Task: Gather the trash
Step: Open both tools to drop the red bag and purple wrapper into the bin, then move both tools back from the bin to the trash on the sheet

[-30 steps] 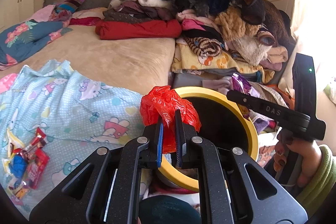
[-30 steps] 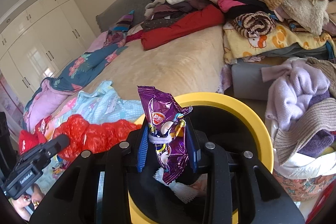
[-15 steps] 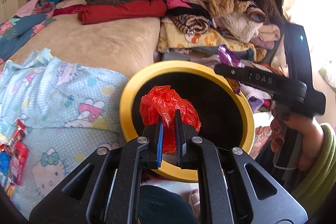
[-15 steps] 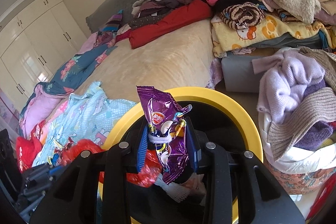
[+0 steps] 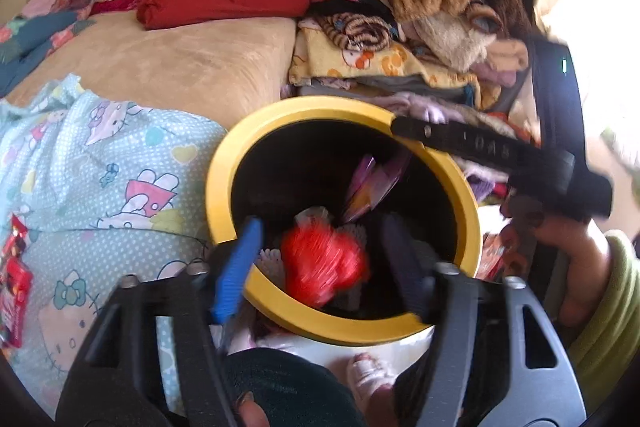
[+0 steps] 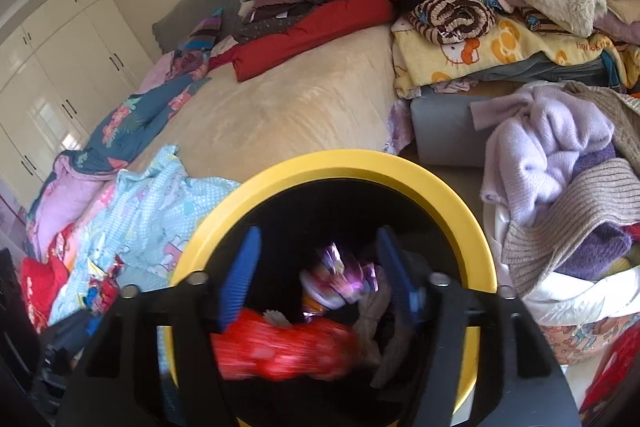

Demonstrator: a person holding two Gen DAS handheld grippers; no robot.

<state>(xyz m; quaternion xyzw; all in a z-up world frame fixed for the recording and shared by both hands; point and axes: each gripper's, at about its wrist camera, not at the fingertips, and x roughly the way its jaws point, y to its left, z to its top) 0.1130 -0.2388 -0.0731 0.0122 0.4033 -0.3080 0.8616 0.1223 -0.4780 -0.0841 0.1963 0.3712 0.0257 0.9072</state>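
Trash is dropping into the yellow-rimmed bin (image 5: 224,171): the red plastic bag (image 5: 324,263) falls free between the left tongs (image 5: 320,259), whose jaws are opening, and the purple snack wrapper (image 6: 340,277) leaves the opening right tongs (image 6: 316,271) likewise. Further off, red candy wrappers (image 5: 14,279) lie on the bed's blue blanket (image 5: 92,163), apparently not yet collected.

Daylight glare at right edge; falling trash motion-blurred; fisheye bends, darkens corners.
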